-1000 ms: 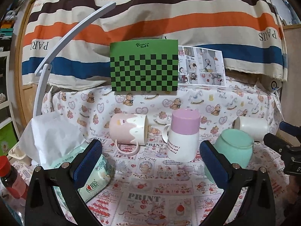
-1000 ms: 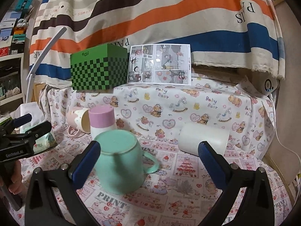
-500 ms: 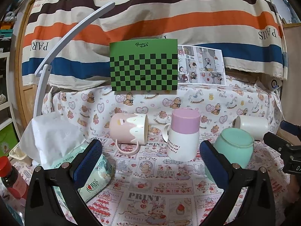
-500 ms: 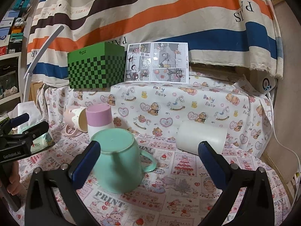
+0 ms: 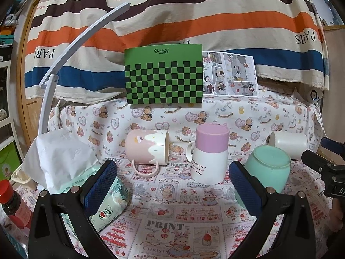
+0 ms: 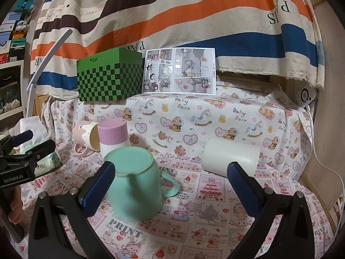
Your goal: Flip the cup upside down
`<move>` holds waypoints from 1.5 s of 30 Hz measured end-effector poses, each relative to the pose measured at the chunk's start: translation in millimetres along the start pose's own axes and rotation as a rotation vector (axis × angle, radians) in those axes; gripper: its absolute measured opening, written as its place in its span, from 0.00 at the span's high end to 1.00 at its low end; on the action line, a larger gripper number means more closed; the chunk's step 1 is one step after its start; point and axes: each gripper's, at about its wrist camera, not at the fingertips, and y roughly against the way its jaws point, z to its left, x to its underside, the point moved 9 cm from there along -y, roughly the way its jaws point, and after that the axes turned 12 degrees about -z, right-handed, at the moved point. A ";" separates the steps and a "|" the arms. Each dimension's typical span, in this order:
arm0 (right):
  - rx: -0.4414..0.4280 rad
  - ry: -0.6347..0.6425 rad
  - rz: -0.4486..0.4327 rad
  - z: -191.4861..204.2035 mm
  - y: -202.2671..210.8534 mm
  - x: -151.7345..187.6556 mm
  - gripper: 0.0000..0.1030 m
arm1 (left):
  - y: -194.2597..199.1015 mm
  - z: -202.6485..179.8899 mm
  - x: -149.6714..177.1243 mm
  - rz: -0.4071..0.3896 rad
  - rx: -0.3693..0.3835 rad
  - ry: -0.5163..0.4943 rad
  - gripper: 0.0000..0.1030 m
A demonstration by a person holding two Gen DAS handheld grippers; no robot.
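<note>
Several cups are on the printed cloth. A mint green cup (image 6: 134, 183) stands upside down, handle to the right; it also shows in the left wrist view (image 5: 268, 168). A pink-and-white cup (image 5: 210, 153) stands upside down in the middle. A pink cup with white icing (image 5: 147, 149) lies on its side, as does a white cup (image 6: 230, 156). My right gripper (image 6: 167, 185) is open and empty, with the mint cup just beyond its left finger. My left gripper (image 5: 172, 182) is open and empty, short of the cups.
A tissue pack (image 5: 64, 166) lies at the left, with a red-capped bottle (image 5: 13, 205) at the left edge. A green checkered box (image 5: 163, 74) and a comic sheet (image 6: 180, 70) stand on the raised ledge behind. A white lamp arm (image 5: 71, 43) curves up at the left.
Both grippers have drawn back a little from the cups and stayed open. The cups have not moved.
</note>
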 end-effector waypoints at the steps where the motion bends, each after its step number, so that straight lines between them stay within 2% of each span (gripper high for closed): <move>1: 0.001 -0.002 -0.002 -0.5 0.4 -0.3 0.00 | -0.1 0.0 0.1 0.001 -0.001 0.000 0.00; 45: -0.004 0.001 0.001 1.6 -0.1 0.3 0.00 | 0.4 -2.7 0.8 0.013 0.007 -0.010 0.00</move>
